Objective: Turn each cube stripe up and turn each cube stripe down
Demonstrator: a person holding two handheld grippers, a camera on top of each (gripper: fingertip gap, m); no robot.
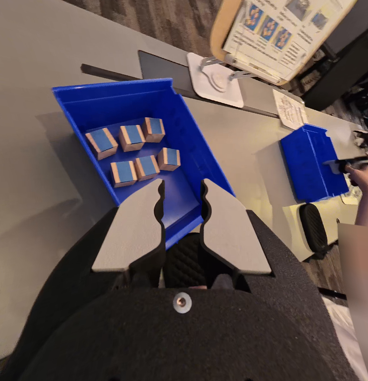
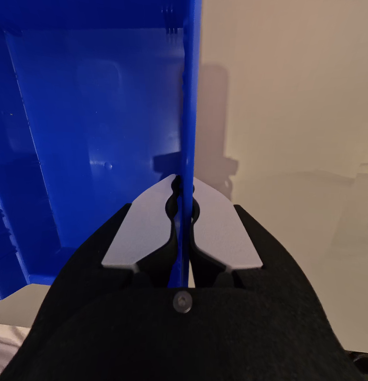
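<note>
Cubes [image 1: 133, 151]: six, stripes up, in blue bin [image 1: 80, 99]. Left gripper [image 1: 182, 181] fingers apart; approach squarely. Right gripper [image 2: 185, 181] clamps second bin [image 2: 190, 103] wall.

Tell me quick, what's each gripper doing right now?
Left gripper: open, empty, hovering over the blue bin of striped cubes.
Right gripper: shut on the second blue bin's wall.

Ahead of the left tool [image 1: 182, 181], grey-fingered on a black body: a blue bin [image 1: 199, 142] holding tan wooden cubes [image 1: 131, 138], each showing a blue stripe between tan edges. Surface [image 1: 34, 175]: plain grey. Right tool [image 2: 185, 179], same colours, at a second blue bin [image 2: 96, 123].
</note>
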